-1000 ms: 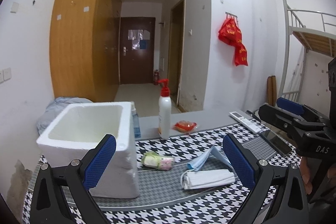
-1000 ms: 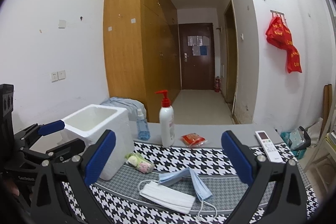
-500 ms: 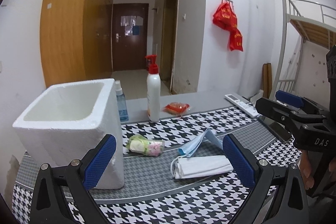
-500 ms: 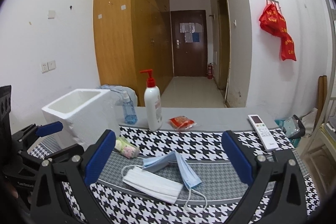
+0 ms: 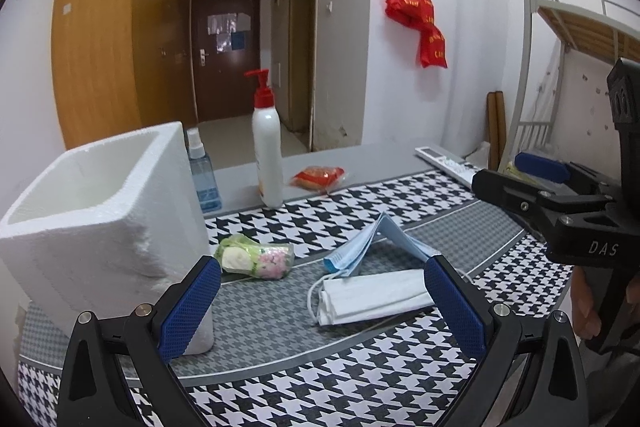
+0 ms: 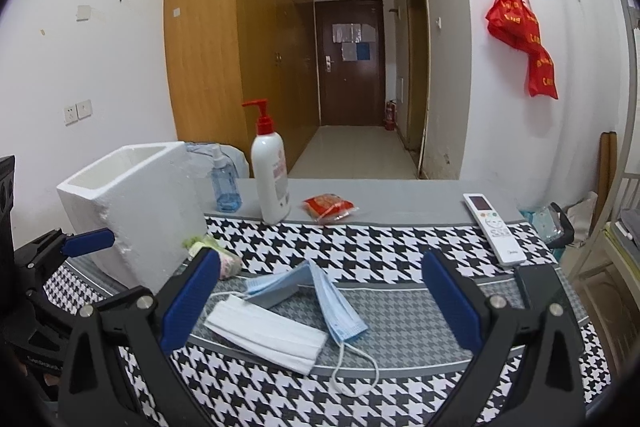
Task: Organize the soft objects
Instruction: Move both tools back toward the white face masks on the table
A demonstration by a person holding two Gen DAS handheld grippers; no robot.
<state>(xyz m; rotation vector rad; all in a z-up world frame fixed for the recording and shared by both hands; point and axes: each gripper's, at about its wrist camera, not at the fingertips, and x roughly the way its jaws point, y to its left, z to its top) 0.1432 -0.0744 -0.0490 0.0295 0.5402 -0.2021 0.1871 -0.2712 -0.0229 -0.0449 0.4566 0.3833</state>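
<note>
A white face mask [image 5: 372,297] [image 6: 266,335] lies flat on the houndstooth cloth, with a folded blue mask [image 5: 380,241] [image 6: 320,287] tented behind it. A rolled floral cloth [image 5: 256,257] [image 6: 218,259] lies beside the white foam box [image 5: 100,211] [image 6: 136,207]. My left gripper [image 5: 320,311] is open and empty, low over the white mask. My right gripper [image 6: 316,307] is open and empty, just before both masks; it also shows at the right of the left wrist view [image 5: 532,179].
A white pump bottle [image 5: 266,151] [image 6: 270,179], a blue spray bottle [image 5: 200,175] [image 6: 224,183] and a red packet [image 5: 318,177] [image 6: 330,207] stand at the back of the table. A remote [image 6: 494,227] lies at the right.
Both grippers have come lower and closer to the masks and the box. Nothing on the table has moved.
</note>
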